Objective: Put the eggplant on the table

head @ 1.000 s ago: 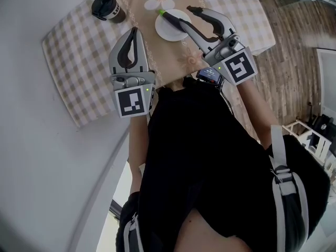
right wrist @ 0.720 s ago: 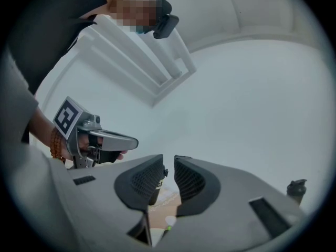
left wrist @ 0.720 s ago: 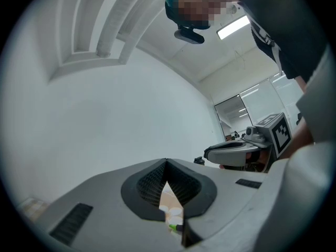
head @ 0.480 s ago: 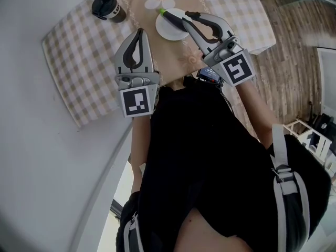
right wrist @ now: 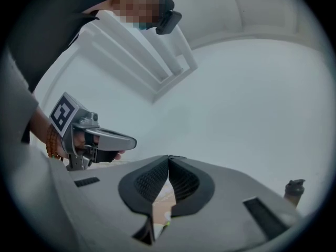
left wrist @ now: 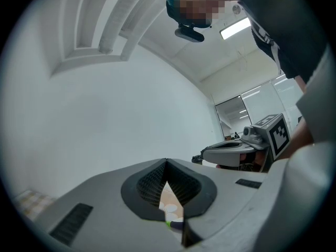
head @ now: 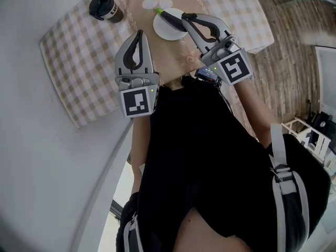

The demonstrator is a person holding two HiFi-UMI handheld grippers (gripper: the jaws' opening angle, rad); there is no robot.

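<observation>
I noted the right tool (head: 184,16) had just been closing and was now clenched, nothing between its jaws, tips just beside the eggplant (head: 169,16). The eggplant lay on the plate (head: 161,30), midway between the surface's side edges. Left tool (head: 139,32) clenched, empty.

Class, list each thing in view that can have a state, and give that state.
Plate: right way up, loaded.
Eggplant: lying on it, not gripped.
Bottle: standing upright, cap on.
Left hand-held gripper: shut, empty.
Right hand-held gripper: jaws have just closed, now shut, nothing between them.
</observation>
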